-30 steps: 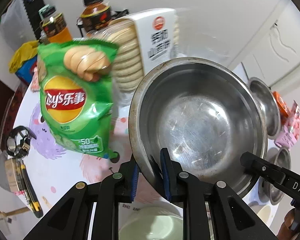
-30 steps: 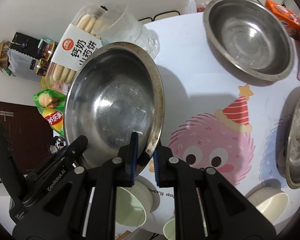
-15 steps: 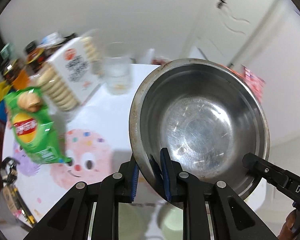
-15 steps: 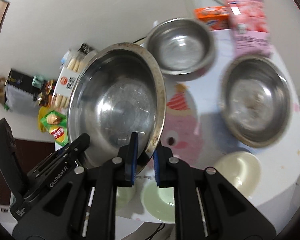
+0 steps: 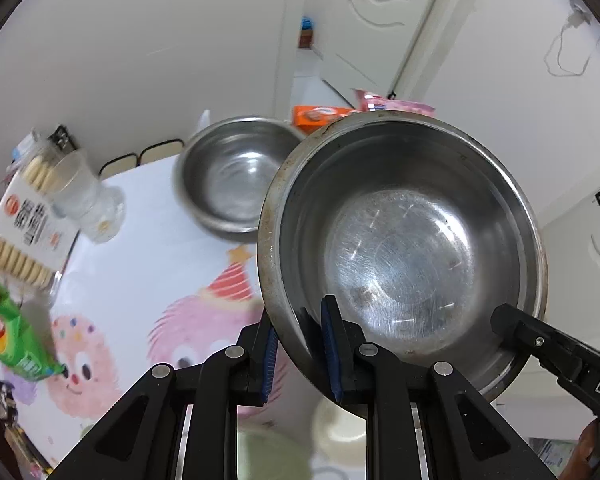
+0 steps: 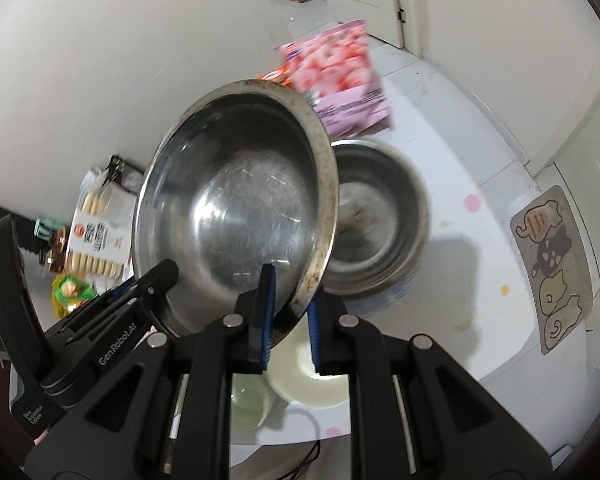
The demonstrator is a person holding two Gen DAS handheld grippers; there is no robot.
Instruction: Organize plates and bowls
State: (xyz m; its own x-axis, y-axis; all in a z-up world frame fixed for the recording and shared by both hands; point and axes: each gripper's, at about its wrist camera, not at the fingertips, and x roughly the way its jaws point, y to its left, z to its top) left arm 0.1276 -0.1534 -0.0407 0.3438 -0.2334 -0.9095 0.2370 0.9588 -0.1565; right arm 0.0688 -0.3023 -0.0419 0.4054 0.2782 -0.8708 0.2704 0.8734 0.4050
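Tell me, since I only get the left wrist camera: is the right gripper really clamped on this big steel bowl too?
Observer: Yes. The right gripper is shut on the held bowl, gripping its rim with one pad inside and one outside.
Operator: What is on the table behind the bowl's right side? It blocks my view there.
Observer: A second steel bowl sits on the table just beyond the held one. It has brownish residue inside.
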